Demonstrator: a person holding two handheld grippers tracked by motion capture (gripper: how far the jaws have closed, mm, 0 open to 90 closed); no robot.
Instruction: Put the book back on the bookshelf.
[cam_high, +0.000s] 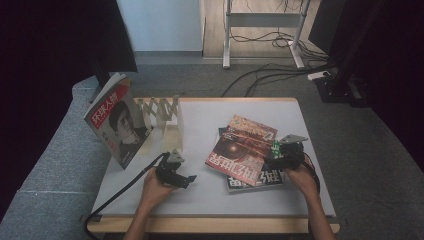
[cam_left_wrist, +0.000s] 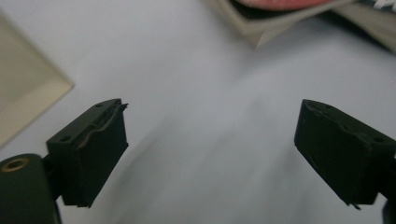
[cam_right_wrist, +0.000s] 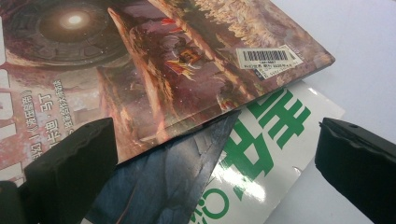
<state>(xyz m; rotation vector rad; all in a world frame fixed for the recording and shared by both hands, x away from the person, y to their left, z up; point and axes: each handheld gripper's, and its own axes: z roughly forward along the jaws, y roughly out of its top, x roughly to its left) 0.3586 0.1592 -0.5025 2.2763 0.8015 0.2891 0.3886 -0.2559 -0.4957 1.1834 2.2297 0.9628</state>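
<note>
2 magazines stacked on the white table (cam_high: 210, 195).
Right gripper (cam_high: 280, 156) hovers wide open, empty, over the red magazine (cam_high: 240, 150) atop the dark magazine (cam_right_wrist: 261, 158); left gripper (cam_high: 186, 181) wide open, empty, over bare table.

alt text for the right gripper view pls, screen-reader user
The right gripper, jaws wide open, hovers at the corner of two stacked magazines: a reddish-brown magazine with a barcode sticker lies askew on a white magazine with green lettering, both on a pale table.

A portrait magazine (cam_high: 117, 125) leans against the wooden rack (cam_high: 162, 117).
</note>
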